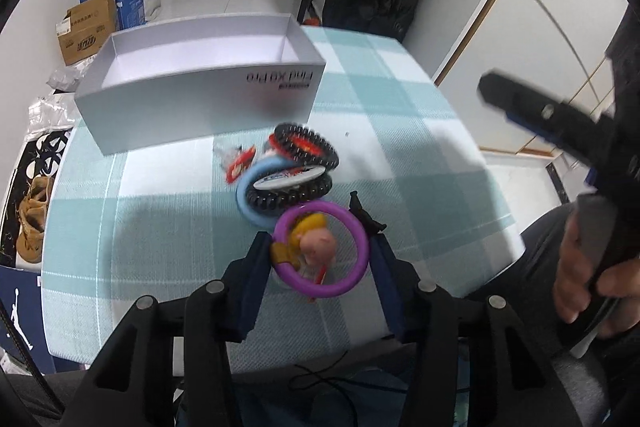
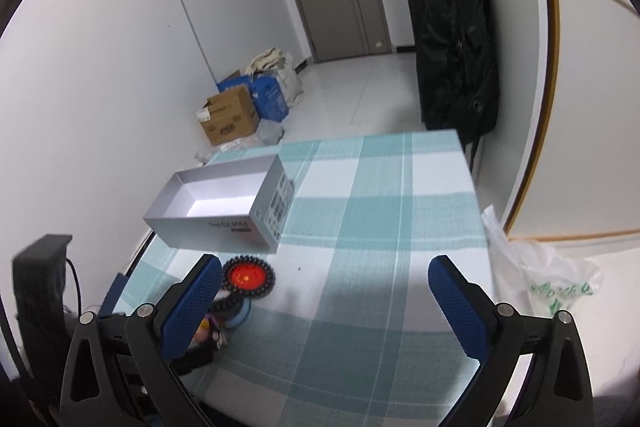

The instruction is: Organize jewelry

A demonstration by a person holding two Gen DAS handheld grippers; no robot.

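In the left wrist view my left gripper (image 1: 320,245) is shut on a purple ring (image 1: 352,291), with both blue pads against its sides. A small doll charm (image 1: 316,243) with yellow hair lies inside the ring. Just beyond it is a pile: a light blue ring (image 1: 247,195), black coil bands (image 1: 308,147) around a red disc, and a white oval badge (image 1: 292,179). An open white box (image 1: 200,83) stands behind the pile. My right gripper (image 2: 326,267) is open over the checked cloth, with nothing between its fingers. The pile (image 2: 248,277) sits by its left finger.
The table (image 2: 380,187) carries a teal checked cloth and ends near the wall at far right. A plastic bag (image 2: 540,279) hangs off the right side. A hand (image 1: 580,279) holds the right gripper. A black backpack (image 2: 452,39) and cardboard boxes (image 2: 228,119) stand on the floor beyond.
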